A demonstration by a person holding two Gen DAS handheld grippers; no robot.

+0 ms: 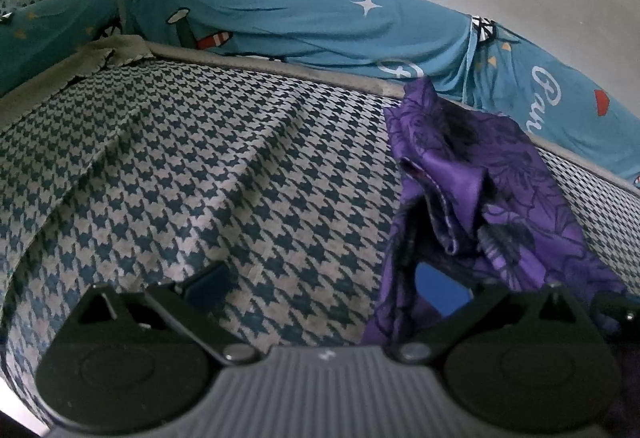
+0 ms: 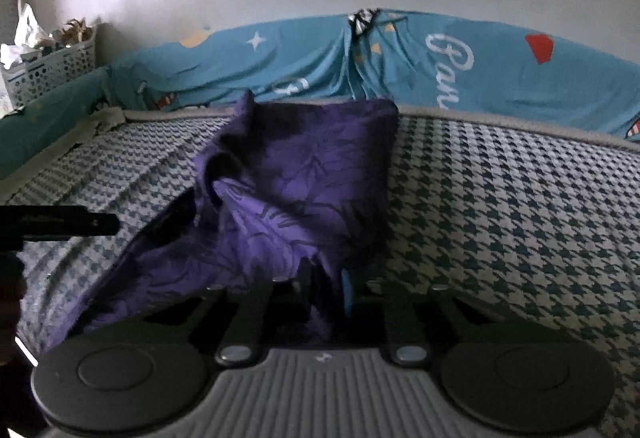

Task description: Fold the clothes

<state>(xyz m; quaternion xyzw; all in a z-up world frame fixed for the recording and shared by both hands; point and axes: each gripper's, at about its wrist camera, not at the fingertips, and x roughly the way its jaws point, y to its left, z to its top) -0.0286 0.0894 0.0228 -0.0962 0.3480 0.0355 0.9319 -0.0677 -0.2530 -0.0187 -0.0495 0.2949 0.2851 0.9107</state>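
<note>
Gripping the crumpled purple leaf-printed satin garment (image 2: 288,194) at lower centre on the houndstooth blanket (image 2: 500,206), the right gripper (image 2: 326,294) should lift gently, pinch held; the left gripper (image 1: 320,290), jaws spread, should take the loose edge beside it.

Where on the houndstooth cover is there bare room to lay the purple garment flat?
Two free patches flank the purple garment: bare houndstooth cover runs from the garment to the cover's grey border, and more lies on its other side, up to the teal sheet. The middle is crowded: the right gripper pinches bunched cloth there, beside the open left gripper.
</note>
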